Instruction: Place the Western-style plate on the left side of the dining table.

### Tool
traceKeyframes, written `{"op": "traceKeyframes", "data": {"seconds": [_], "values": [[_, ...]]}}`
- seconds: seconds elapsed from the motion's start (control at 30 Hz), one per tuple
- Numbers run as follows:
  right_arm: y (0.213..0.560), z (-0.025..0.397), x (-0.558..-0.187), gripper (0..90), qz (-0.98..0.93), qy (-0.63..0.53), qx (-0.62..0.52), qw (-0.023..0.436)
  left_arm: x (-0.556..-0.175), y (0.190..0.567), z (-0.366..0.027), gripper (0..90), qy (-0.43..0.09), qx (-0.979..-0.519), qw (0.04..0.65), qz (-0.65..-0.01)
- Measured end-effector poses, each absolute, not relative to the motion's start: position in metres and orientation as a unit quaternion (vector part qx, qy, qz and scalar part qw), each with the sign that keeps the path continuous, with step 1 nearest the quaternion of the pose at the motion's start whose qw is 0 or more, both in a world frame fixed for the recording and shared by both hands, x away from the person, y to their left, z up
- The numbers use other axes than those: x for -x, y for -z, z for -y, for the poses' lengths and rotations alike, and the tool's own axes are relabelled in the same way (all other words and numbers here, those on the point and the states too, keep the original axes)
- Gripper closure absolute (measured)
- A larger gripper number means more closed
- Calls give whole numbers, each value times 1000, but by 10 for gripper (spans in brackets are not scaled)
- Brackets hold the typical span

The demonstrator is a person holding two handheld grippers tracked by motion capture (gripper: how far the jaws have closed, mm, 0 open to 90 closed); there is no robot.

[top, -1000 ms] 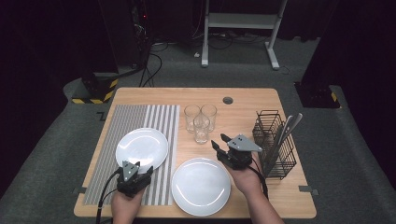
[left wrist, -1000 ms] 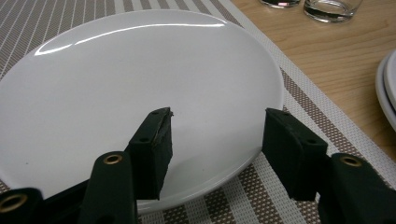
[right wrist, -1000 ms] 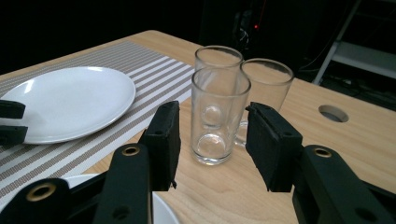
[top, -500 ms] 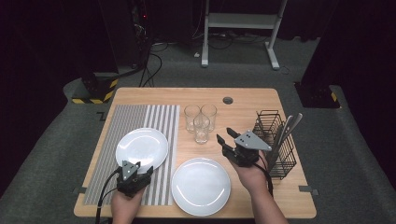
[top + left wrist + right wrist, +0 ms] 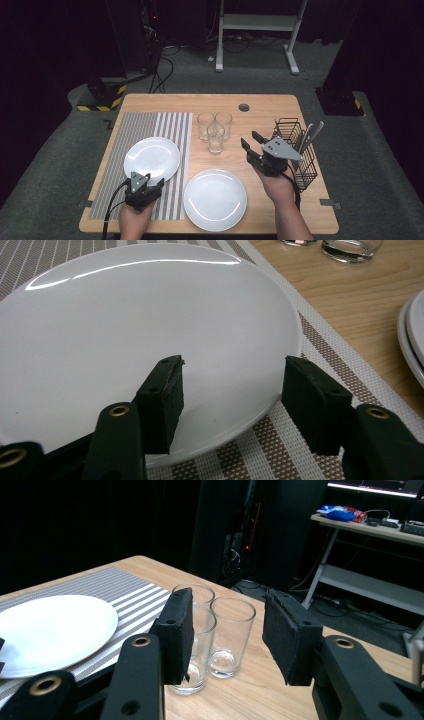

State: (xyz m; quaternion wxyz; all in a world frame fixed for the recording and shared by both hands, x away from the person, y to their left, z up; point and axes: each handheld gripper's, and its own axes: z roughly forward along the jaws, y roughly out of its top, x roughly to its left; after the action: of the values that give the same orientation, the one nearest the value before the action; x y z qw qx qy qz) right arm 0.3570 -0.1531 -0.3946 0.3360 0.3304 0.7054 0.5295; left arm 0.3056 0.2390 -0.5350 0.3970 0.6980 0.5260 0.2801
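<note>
Clear glass: three tumblers (image 5: 215, 131) stand upright in a tight cluster on the bare wood of the tabletop (image 5: 260, 107), mouths up, long axes vertical, just right of the striped placemat (image 5: 165, 125).
Right gripper: the right gripper (image 5: 252, 142) hovers above the tabletop between the tumblers and the wire basket (image 5: 300, 155), pointing up-left at the glasses; its jaws stand apart with nothing between them. In the right gripper view the right gripper (image 5: 227, 630) frames the tumblers (image 5: 212, 630) between its two black pads, not touching them.
Right hand: the forearm comes in from the bottom edge and angles toward the table's middle, the grey three-cornered plate on top.
Left gripper: the left gripper (image 5: 145, 184) sits low at the near edge of the plate on the placemat (image 5: 151, 159). In the left gripper view the left gripper (image 5: 232, 390) is spread wide, one pad over the white plate (image 5: 125, 330), the other over the woven mat (image 5: 280, 450) beside the rim; whether it touches is unclear.
Plates: two white plates, one on the placemat, one (image 5: 215, 199) on bare wood at the near edge.
Basket: one black wire basket holding metal cutlery (image 5: 310, 135), handles leaning away to the right; the count is unclear.
</note>
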Motion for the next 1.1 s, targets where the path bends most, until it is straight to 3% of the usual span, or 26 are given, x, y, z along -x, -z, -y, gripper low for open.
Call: {"op": "traceKeyframes", "data": {"seconds": [1.1], "values": [[375, 190, -359, 561, -672, -543, -347, 366, -306, 535, -239, 421, -279, -698, 398, -527]]}}
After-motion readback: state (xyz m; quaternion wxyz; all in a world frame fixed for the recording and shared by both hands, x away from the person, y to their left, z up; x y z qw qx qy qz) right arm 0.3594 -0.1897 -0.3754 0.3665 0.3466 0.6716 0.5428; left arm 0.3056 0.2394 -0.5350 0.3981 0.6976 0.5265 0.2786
